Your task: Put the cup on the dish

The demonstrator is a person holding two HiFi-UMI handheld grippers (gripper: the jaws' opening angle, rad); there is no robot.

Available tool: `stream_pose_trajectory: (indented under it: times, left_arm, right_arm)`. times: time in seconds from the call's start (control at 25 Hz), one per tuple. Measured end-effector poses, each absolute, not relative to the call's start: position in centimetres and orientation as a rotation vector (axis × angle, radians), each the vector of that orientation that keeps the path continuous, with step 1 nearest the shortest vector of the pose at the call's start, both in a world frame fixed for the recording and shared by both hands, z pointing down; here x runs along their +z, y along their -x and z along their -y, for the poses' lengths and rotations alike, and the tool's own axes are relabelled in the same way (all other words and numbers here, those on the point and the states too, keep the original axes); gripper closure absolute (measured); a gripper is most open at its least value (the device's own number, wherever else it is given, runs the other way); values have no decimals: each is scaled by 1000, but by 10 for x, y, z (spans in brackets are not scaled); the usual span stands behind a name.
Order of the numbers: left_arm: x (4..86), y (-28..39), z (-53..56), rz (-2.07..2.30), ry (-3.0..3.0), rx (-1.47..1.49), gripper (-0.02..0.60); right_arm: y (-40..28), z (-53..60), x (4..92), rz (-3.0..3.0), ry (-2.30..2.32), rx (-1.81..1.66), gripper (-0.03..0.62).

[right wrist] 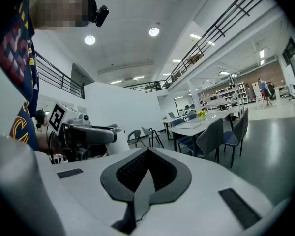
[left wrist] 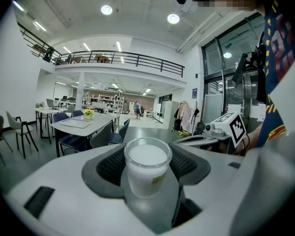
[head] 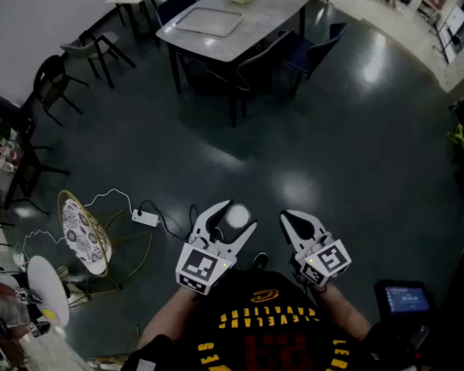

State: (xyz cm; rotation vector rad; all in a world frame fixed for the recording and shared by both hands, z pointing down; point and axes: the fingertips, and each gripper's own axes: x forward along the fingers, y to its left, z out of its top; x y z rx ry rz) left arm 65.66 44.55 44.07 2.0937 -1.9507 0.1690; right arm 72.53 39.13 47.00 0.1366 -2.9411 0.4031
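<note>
Carrying looks to be the step in hand. The person stands on the dark floor (head: 332,153), well apart from the grey bench (head: 240,14) at the top of the frame, and I can make out no dish for certain. The next move would call for finding it and walking the load over level. The left gripper (head: 233,216), at lower middle, has its jaws spread wide and pinching the cup (left wrist: 146,168) by its sides. The right gripper (head: 290,219) beside it has its jaws pressed together on nothing. The cup is small, upright and clear-walled, white nearly to the rim, with a yellow label.
</note>
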Motion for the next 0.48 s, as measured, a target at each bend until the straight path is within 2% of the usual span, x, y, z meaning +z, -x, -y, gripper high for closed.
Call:
stream_pose_trajectory:
  times: [0.24, 0.48]
  left_arm:
    - [436, -656, -444, 1952, -2086, 177, 308]
    - [432, -625, -444, 1964, -2089, 165, 308]
  right_arm:
    - [-726, -390, 461, 2954, -129, 389, 597]
    - [-693, -392, 446, 3010, -115, 316, 597]
